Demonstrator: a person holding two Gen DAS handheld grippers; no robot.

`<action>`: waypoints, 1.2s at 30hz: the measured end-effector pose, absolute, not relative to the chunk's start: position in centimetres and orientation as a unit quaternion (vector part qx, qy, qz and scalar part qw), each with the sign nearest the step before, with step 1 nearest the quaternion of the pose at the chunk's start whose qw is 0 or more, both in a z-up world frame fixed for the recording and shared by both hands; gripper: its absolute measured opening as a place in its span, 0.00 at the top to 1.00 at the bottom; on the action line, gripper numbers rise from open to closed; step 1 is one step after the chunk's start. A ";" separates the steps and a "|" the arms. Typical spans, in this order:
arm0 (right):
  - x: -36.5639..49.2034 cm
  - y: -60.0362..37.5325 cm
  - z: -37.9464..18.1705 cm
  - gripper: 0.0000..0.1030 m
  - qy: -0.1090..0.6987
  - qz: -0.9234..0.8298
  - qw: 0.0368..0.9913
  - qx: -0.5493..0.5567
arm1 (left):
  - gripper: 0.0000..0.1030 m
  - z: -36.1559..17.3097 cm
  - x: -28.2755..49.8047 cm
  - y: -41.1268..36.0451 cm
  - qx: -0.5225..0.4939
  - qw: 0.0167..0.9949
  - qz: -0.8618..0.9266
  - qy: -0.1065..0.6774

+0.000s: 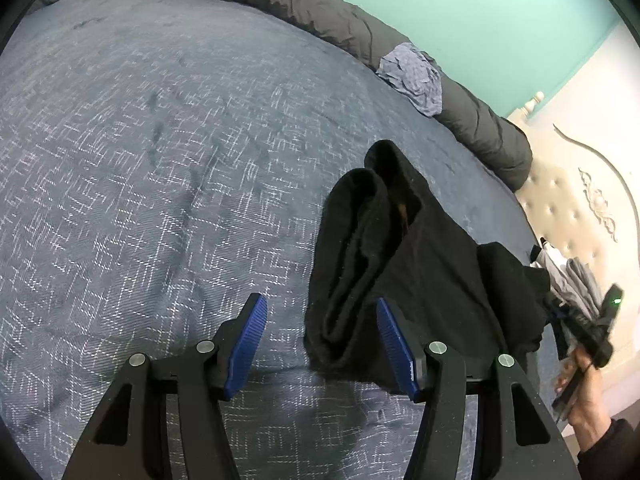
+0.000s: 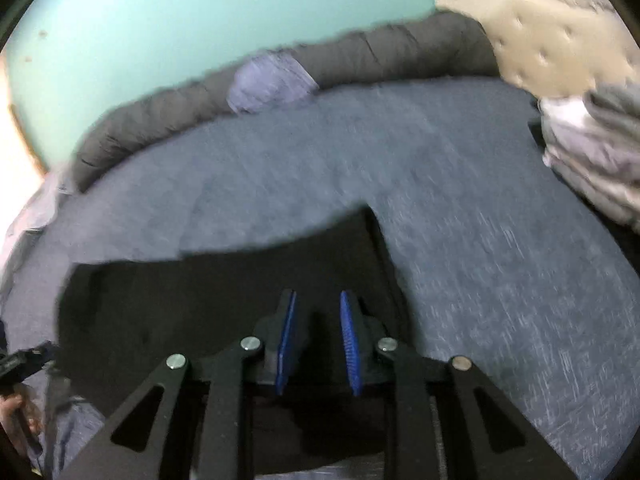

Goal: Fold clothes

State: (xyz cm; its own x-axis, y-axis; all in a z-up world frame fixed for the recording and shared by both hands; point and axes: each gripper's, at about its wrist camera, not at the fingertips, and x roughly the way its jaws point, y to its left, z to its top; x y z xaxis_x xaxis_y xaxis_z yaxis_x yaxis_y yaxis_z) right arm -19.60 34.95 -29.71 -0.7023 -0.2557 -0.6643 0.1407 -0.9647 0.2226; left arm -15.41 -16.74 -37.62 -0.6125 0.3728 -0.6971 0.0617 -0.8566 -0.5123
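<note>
Lying on the bed (image 1: 140, 160), a black garment (image 1: 400, 260) is spread over the blue-grey patterned cover, its near part rolled into a thick fold and the rest trailing toward the headboard side. In the right wrist view the same dark cloth (image 2: 200, 300) fills the lower middle, blurred, with one corner rising to a point.

The left hand-held gripper (image 1: 318, 344) hovers low over the cover with its blue-padded jaws wide apart; the rolled fold sits between the pads, nearer the right one, and nothing is clamped. The right hand-held gripper (image 2: 318, 340) sits over the black cloth with its pads close together but a clear gap between them; whether any fabric is pinched I cannot tell. In the left wrist view a person's hand (image 1: 580, 384) holds that tool at the far right edge.

Beyond the garment a rolled dark grey duvet (image 1: 320, 12) runs along the far side of the bed against a turquoise wall (image 1: 480, 8), with a crumpled pale blue cloth (image 1: 414, 76) resting on it. A stack of grey and white clothes (image 2: 592, 152) lies beside the tufted cream headboard (image 2: 560, 48).
</note>
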 end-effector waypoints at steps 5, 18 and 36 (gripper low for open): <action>-18.5 30.0 -30.1 0.80 -0.053 -0.901 0.180 0.391 | 0.40 -37.6 -15.4 -16.5 -0.430 0.090 0.863 -0.250; -16.9 26.1 -33.5 0.80 -0.015 -0.889 0.185 0.418 | 0.40 -37.4 -15.4 -16.8 -0.427 0.093 0.863 -0.252; -17.5 28.8 -33.1 0.80 -0.043 -0.905 0.140 0.399 | 0.40 -37.2 -15.1 -17.0 -0.425 0.093 0.863 -0.257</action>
State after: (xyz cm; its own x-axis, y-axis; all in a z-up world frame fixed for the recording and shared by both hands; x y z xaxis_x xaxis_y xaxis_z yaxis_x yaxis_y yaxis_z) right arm -17.48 28.82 -33.05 -0.6428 -0.2884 -0.7097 0.2196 -0.9569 0.1899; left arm -15.11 -16.97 -37.19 -0.6223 0.3789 -0.6850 0.0583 -0.8502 -0.5232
